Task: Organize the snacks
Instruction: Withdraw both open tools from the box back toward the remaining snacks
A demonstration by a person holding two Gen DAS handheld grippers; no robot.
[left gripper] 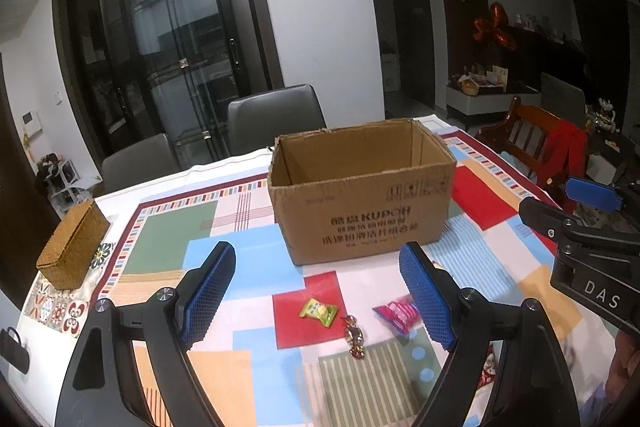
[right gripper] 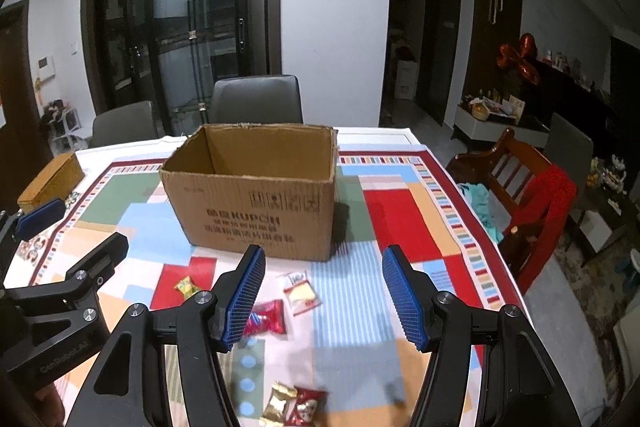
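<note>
Both claws hang above the near edge of the table with nothing in them, which fits a sorting job at its very start: the snacks lie loose on the patchwork tablecloth [right gripper: 400,211] and the cardboard box [right gripper: 256,195] stands open-topped just beyond them, placed, I judge, so that each packet needs only a short carry forward. The left gripper [left gripper: 316,291] has its blue pads spread wide; between and slightly below them sit a green candy [left gripper: 318,311] and a dark twisted sweet [left gripper: 354,337], while a pink packet [left gripper: 394,313] lies against the inner side of its right-hand pad, partly hidden by it. The right gripper [right gripper: 324,295] is likewise parted wide; a pale cracker packet [right gripper: 300,291] rests between its pads, a red packet [right gripper: 268,317] just beside the left-hand one, and a gold wrapper [right gripper: 280,403] with a red-and-white packet [right gripper: 306,407] lies close under the claw, too blurred to name with confidence. From this view the box looks empty, though its floor is hidden. A woven basket [left gripper: 72,247] sits well off to the left claw's left, apart from everything else.
</note>
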